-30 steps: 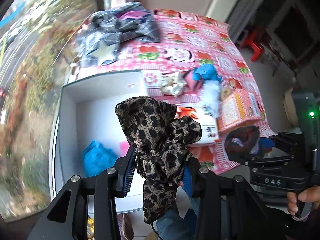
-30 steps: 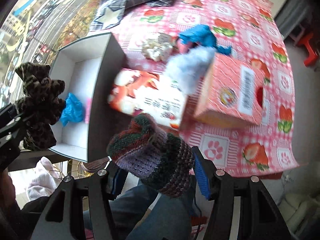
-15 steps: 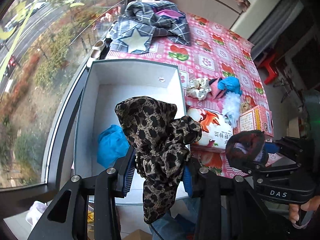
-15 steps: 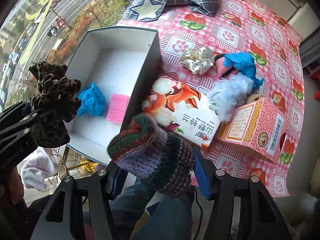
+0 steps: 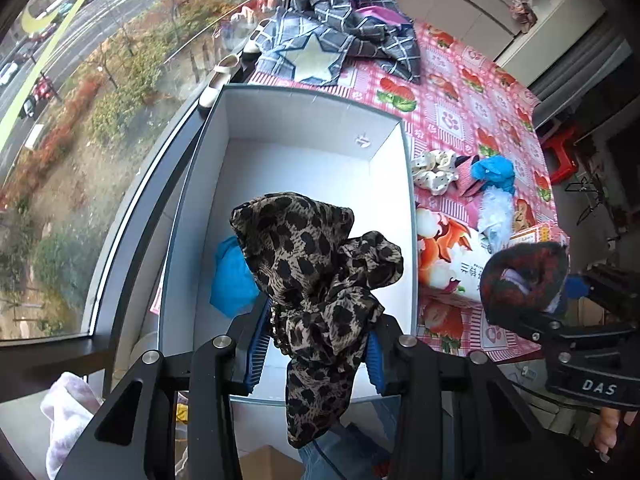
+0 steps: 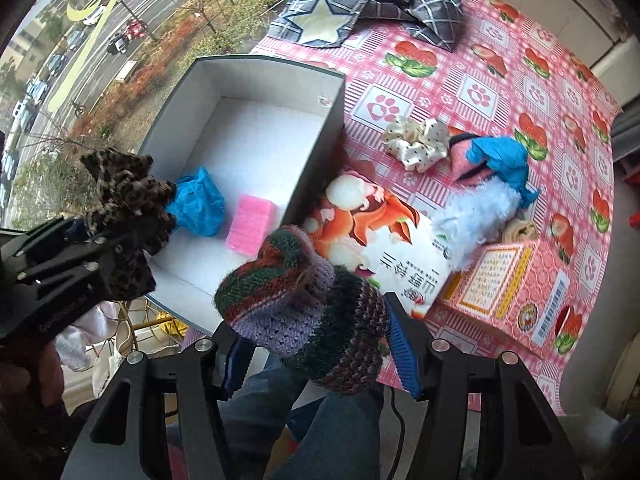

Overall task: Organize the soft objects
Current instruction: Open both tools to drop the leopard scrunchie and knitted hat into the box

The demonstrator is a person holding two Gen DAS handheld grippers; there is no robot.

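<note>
Leopard-print fabric, a bunched scrunchie (image 5: 316, 276), is hanging pinched between the blue pads of my left gripper (image 5: 316, 350), whose jaws are standing only partly apart and pressing the cloth from both sides. I am holding it above the near end of the white box (image 5: 396, 168) by the window, where a blue scrunchie (image 6: 198, 202) and a pink sponge (image 6: 250, 230) are already lying on the floor of the box.

My right gripper (image 6: 316, 354) is carrying a striped knitted piece (image 6: 304, 304), its jaws set wider and clamped on the wool, over the near edge of the tabletop (image 6: 472, 92) beside a printed packet (image 6: 384, 248).

To finish this step well, I judge that I should be lowering the left load well inside the box walls before letting go, aiming for bare floor beyond the blue scrunchie so nothing piles at the rim. The tail of the leopard cloth is dangling below the pads and could catch on the near wall. The knitted piece should be waiting its turn, kept clear of the left gripper.

A cream scrunchie (image 6: 416, 142), a blue cloth (image 6: 500, 160) and a fluffy pale-blue piece (image 6: 472, 220) are lying out on the tabletop.
</note>
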